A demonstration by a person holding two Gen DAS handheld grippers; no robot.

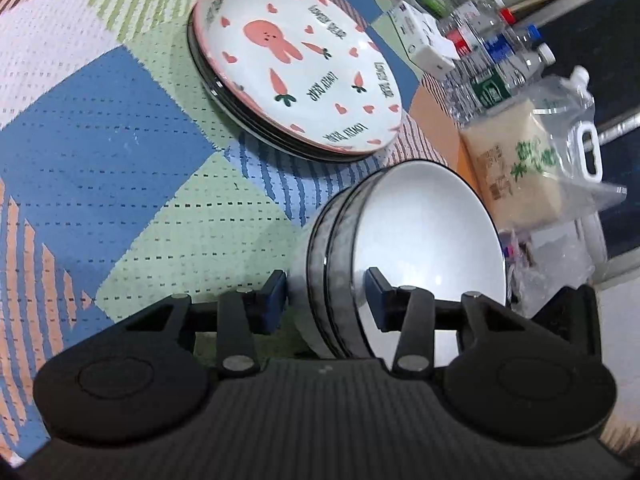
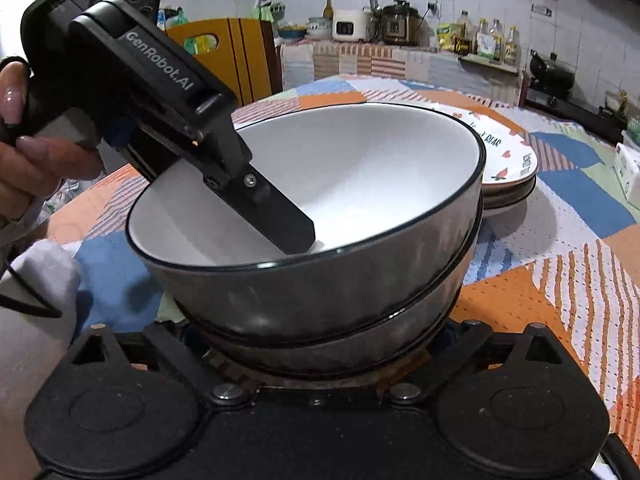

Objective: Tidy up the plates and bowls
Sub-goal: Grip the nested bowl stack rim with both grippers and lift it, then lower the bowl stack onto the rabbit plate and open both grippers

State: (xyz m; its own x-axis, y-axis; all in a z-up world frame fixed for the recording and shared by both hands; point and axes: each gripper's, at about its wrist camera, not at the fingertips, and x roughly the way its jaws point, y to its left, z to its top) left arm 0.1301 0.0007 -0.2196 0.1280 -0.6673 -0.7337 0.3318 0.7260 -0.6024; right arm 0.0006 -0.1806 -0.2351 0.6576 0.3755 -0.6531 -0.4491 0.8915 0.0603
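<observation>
Two grey bowls with white insides are nested as a stack, which also shows in the right wrist view. My left gripper straddles the stack's rim, one finger inside the top bowl and one outside, closed on the wall. A stack of plates topped by a white rabbit-and-carrot plate sits beyond the bowls, and it shows behind them in the right wrist view. My right gripper is spread wide around the base of the bowl stack; its fingertips are hidden behind the bowls.
A patchwork tablecloth covers the round table. Water bottles, a white box and a bag of rice stand at the table's edge beside the bowls. A kitchen counter with appliances lies beyond the table.
</observation>
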